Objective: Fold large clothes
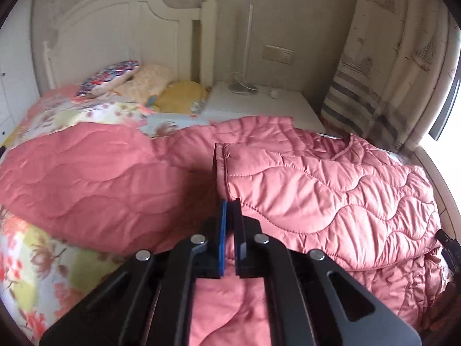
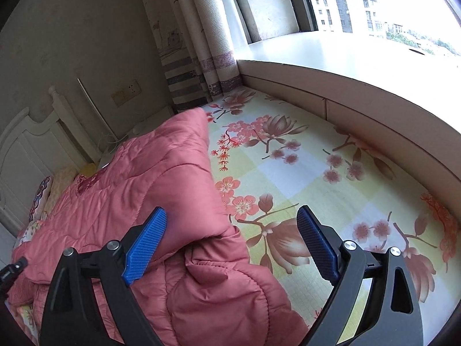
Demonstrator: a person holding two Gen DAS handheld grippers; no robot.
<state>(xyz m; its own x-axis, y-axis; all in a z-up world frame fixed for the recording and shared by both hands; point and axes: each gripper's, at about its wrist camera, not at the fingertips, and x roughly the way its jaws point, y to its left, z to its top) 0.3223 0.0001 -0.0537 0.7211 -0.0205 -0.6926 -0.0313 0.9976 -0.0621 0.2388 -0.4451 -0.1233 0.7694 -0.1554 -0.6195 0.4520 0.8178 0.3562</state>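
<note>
So: pink quilted jacket (image 1: 331,190) lies on the floral bed sheet (image 2: 302,173), partly folded, bulk bunched toward the headboard (image 1: 121,23) side, one panel doubled over on top.

Left gripper (image 1: 230,222): jaws nearly closed, blue pads pinched on a raised fabric edge of the jacket. Only a thin sliver of cloth shows between them, so the grip looks shallow.

Right gripper (image 2: 230,242): jaws spread wide, holding nothing. It hovers over the jacket's lower corner, one pad (image 2: 144,248) above fabric, the other above bare sheet.

Handling judgement:
- Padded, puffy, soft. No stiffness; it will sag between two grip points.
- Shell looks like smooth nylon, probably slippery. A pinch on a single layer could slide out.
- Light for its bulk, but the loft springs back, so folds likely won't stay flat without pressing.
- Not fragile.

Where to grab: seamed or piped edges and corners, where stitching gives the pads something to bite. For the right side, the hem corner just under the jaws is the obvious take. Go deep past the seam, not at the puffed middle of a quilt cell.

Risk: layers separating, so only the top one lifts.
</note>
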